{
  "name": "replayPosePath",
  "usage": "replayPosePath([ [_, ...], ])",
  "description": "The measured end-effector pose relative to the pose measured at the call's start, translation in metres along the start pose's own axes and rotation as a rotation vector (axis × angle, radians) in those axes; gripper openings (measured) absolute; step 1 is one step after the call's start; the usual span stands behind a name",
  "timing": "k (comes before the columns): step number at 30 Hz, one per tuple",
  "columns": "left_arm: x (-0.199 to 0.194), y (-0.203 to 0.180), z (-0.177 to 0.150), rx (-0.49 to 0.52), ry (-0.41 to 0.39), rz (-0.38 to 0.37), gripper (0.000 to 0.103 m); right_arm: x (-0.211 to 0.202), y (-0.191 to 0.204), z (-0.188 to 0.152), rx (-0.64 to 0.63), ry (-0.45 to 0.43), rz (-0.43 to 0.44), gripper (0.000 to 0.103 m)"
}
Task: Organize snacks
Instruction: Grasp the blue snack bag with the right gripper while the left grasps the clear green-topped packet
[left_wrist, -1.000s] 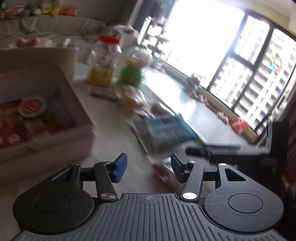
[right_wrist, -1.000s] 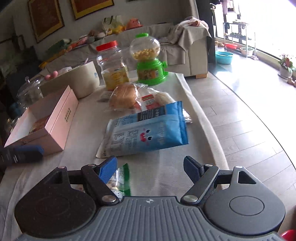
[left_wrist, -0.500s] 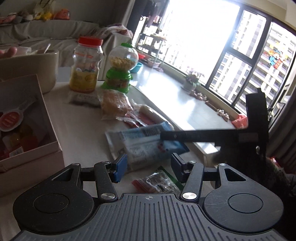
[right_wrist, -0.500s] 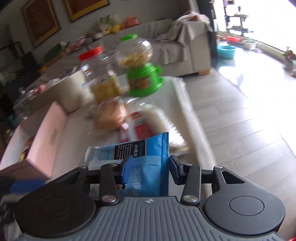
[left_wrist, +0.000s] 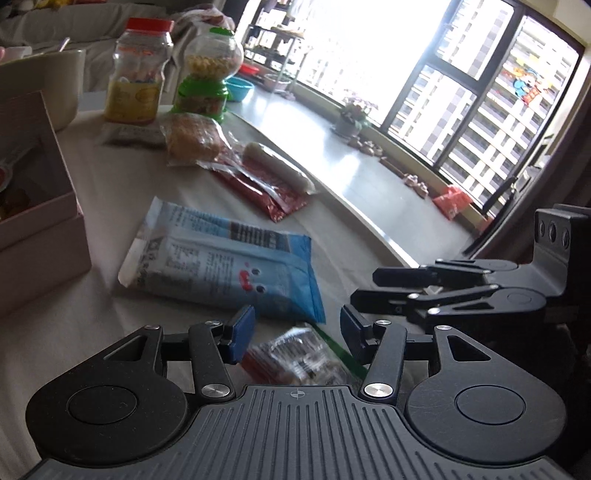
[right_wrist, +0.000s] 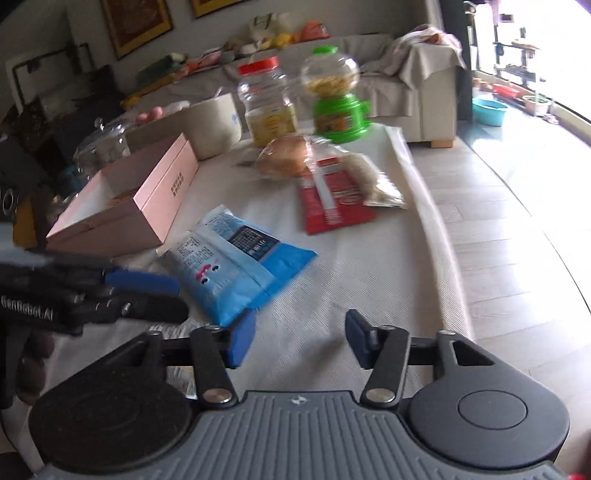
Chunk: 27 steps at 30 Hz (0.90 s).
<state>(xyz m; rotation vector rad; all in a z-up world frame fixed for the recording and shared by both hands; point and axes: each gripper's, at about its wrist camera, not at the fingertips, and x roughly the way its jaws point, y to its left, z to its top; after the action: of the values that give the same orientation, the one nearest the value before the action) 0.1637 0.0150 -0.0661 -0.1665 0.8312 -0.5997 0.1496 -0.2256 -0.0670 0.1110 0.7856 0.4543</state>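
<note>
On the table (right_wrist: 369, 295), the box (right_wrist: 155, 206) lies left of the pouch (right_wrist: 236, 269); behind sit the bun (right_wrist: 284, 158) and jar (right_wrist: 267, 103) (dispenser (right_wrist: 338, 96) beside it), perhaps touching.

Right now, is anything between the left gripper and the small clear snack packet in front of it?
Nothing visible. The left gripper is open with the clear snack packet lying right below its fingertips; the blue snack bag sits beyond it.

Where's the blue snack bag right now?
The blue snack bag lies flat on the table, mid-left in the right wrist view, between the pink box and the red packet, just beyond the opening right gripper.
</note>
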Motion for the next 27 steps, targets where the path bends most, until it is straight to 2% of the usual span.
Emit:
replayPosePath([
  [1, -0.002, -0.001, -0.005, 0.0, 0.006, 0.005, 0.057, -0.005, 0.0, -0.003, -0.001, -0.004, 0.022, 0.059],
  [3, -0.009, -0.003, -0.015, -0.012, 0.012, 0.008, 0.057, -0.019, 0.008, -0.011, -0.044, 0.003, 0.082, 0.073],
  [5, -0.016, -0.005, -0.023, -0.025, 0.02, -0.003, 0.057, -0.026, 0.024, -0.018, -0.137, 0.011, 0.111, 0.074],
  [8, -0.025, -0.015, -0.03, -0.017, 0.021, -0.01, 0.057, -0.028, 0.043, -0.021, -0.255, -0.029, 0.024, 0.074],
  [10, -0.034, -0.021, -0.036, -0.018, 0.005, 0.007, 0.057, -0.027, 0.043, -0.009, -0.246, -0.074, 0.015, 0.074],
  [11, -0.039, -0.023, -0.038, -0.019, -0.008, 0.023, 0.057, -0.023, 0.04, 0.002, -0.231, -0.095, 0.033, 0.08],
  [12, -0.045, -0.025, -0.041, -0.021, -0.02, 0.044, 0.057, -0.016, 0.038, 0.011, -0.227, -0.102, 0.051, 0.09],
  [13, -0.049, -0.025, -0.042, -0.029, -0.03, 0.064, 0.057, -0.005, 0.039, 0.023, -0.236, -0.089, 0.073, 0.092],
  [16, -0.064, -0.02, -0.048, -0.079, -0.064, 0.112, 0.056, 0.036, 0.045, 0.051, -0.258, -0.047, 0.07, 0.092],
  [19, -0.081, -0.006, -0.056, -0.158, -0.107, 0.149, 0.056, 0.077, 0.046, 0.07, -0.212, 0.023, 0.071, 0.091],
  [21, -0.094, 0.007, -0.062, -0.215, -0.135, 0.173, 0.056, 0.096, 0.048, 0.074, -0.181, 0.081, 0.104, 0.091],
  [23, -0.104, 0.024, -0.067, -0.277, -0.161, 0.198, 0.056, 0.106, 0.056, 0.073, -0.154, 0.141, 0.138, 0.091],
  [25, -0.11, 0.035, -0.071, -0.322, -0.18, 0.213, 0.056, 0.098, 0.07, 0.064, -0.169, 0.154, 0.197, 0.091],
  [27, -0.113, 0.038, -0.072, -0.323, -0.185, 0.2, 0.056, 0.093, 0.085, 0.054, -0.201, 0.188, 0.247, 0.083],
])
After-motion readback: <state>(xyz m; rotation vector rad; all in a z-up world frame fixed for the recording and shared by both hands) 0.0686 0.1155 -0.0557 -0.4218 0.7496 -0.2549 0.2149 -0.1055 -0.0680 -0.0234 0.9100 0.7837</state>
